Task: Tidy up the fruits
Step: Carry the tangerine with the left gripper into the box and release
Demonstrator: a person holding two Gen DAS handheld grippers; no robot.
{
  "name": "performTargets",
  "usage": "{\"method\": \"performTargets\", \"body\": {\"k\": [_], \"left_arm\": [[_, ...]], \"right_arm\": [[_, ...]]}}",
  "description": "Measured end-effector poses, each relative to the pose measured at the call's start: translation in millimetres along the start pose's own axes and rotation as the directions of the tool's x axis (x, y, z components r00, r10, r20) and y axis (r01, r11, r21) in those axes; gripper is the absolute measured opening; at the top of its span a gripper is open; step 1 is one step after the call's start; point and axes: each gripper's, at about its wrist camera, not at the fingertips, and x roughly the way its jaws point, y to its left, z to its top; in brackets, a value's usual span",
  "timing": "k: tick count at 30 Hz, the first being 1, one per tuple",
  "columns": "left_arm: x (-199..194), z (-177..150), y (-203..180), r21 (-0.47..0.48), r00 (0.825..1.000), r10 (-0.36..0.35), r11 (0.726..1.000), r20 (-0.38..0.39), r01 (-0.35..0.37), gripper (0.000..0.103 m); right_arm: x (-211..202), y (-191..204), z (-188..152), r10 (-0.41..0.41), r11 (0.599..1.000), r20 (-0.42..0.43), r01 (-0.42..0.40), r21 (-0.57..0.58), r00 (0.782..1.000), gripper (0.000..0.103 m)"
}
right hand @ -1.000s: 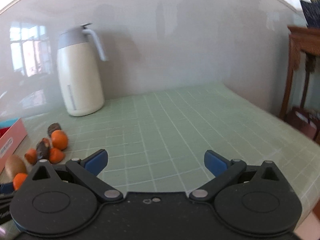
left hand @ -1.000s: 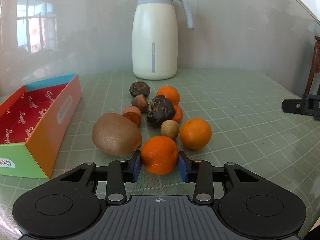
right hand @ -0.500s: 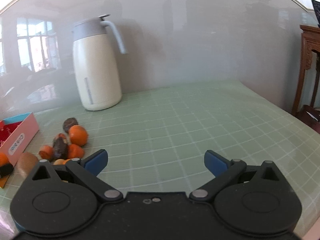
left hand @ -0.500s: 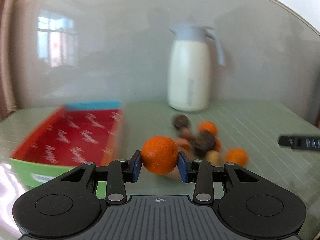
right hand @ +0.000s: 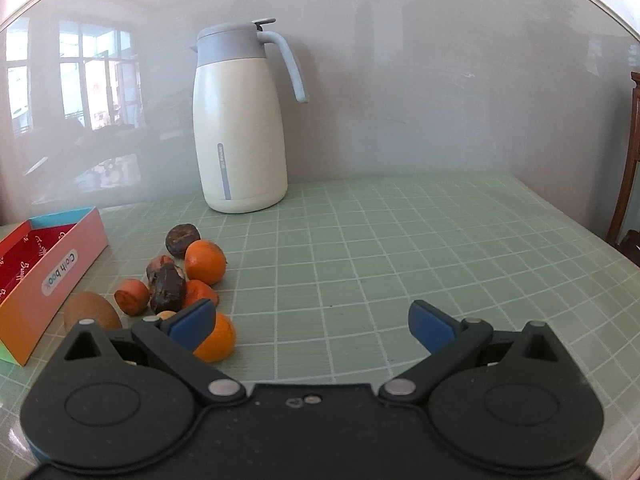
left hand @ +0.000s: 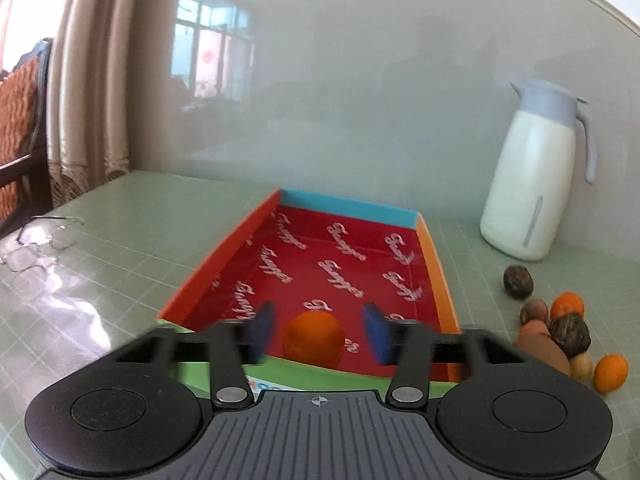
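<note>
Release step in hand: left gripper (left hand: 318, 334), fingers just opened clear of the orange (left hand: 313, 339) over the box (left hand: 442, 280), should next withdraw; right gripper (right hand: 312, 322) is spread and empty.

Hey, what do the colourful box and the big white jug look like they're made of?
The box looks like printed cardboard with a matte finish: thin flat walls, sharp folded corners, a label on its side. The jug looks like enamelled or painted metal, possibly plastic: a smooth cream body with a soft sheen. Its grey-blue lid and handle look like moulded plastic. Neither can be settled from looks alone.
</note>
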Motion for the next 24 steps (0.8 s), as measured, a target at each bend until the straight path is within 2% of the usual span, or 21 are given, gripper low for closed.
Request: {"method": "performTargets", "body": {"k": [2,4,6,8,10,15,21,24], "left_arm": [[-7.9,-2.6,-1.4,0.017,0.999,0.010,1.000,0.032,-0.010,0.079],[-13.7,-3.9,-1.8,0.029,0.999,0.010,1.000,0.044,-0.012,0.083],[-22.3,-5.2,-3.1,0.041,0.998,0.011,0.999,0.063,-0.014,0.095],[-31.4,-4.1,-5.6,0.060,0.994,0.016,0.998,0.104,-0.023,0.103],[-38.2,-2.9,-6.6,0.080,0.992,0.020,0.996,0.126,-0.030,0.103],[-44.4,-1.9,2.1,0.085,0.991,0.045,0.995,0.123,-0.056,0.103],[-46.8,-4.1,19.8,0.077,0.992,0.071,0.994,0.103,-0.079,0.103],[-48.9,-6.4,27.2,0.083,0.993,0.067,0.994,0.097,-0.075,0.103]], "right_arm": [[-0.8,1.2,0.0,0.006,1.000,0.001,-0.006,0.002,1.000,0.103],[-2.3,3.0,-0.7,0.018,1.000,0.005,-0.018,-0.003,1.000,0.103],[-4.2,7.4,-1.0,0.035,0.999,0.011,-0.035,-0.020,0.999,0.103],[-5.8,12.3,-1.1,0.048,0.998,0.016,-0.047,-0.043,0.999,0.103],[-7.5,18.5,-1.3,0.064,0.996,0.022,-0.062,-0.069,0.998,0.103],[-12.5,34.0,-1.0,0.106,0.989,0.041,-0.101,-0.111,0.994,0.103],[-7.4,56.7,-2.9,0.178,0.973,-0.005,-0.177,-0.148,0.984,0.103],[-10.2,74.3,-2.2,0.186,0.963,0.010,-0.180,-0.200,0.983,0.103]]}}
